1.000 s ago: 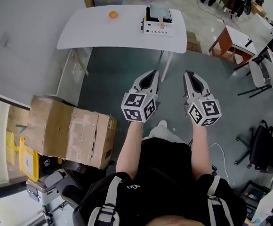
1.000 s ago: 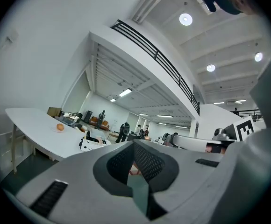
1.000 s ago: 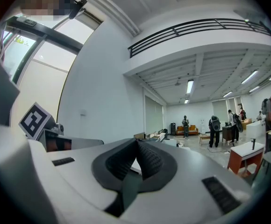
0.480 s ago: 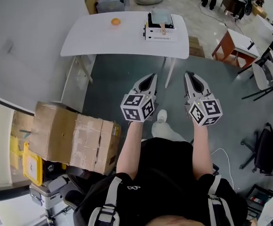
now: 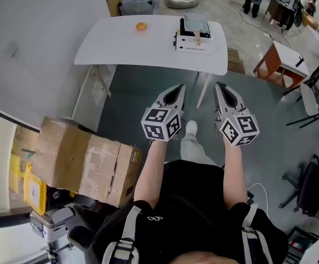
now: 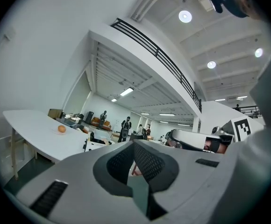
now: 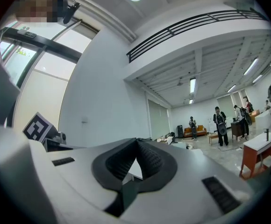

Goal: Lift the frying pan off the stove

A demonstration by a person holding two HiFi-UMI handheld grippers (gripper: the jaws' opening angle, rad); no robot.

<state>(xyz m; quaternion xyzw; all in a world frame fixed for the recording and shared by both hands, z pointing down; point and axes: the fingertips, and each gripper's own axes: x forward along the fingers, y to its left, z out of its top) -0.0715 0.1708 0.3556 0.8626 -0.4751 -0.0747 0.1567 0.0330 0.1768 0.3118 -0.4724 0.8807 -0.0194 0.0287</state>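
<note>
Both closed tight on nothing — left claw, right claw — and well short of the far surface: approach step; next, nearing the stove, opening for the frying pan.

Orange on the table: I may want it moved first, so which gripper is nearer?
Left. The left gripper hangs short of the orange, somewhat to its right; the right gripper is farther to the right.

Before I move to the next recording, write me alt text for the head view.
A person holds the left gripper and right gripper side by side over grey floor, jaws shut and empty, short of a white table. On it a frying pan sits on a small stove, apart from a small orange object. A cardboard box stands at left.
</note>
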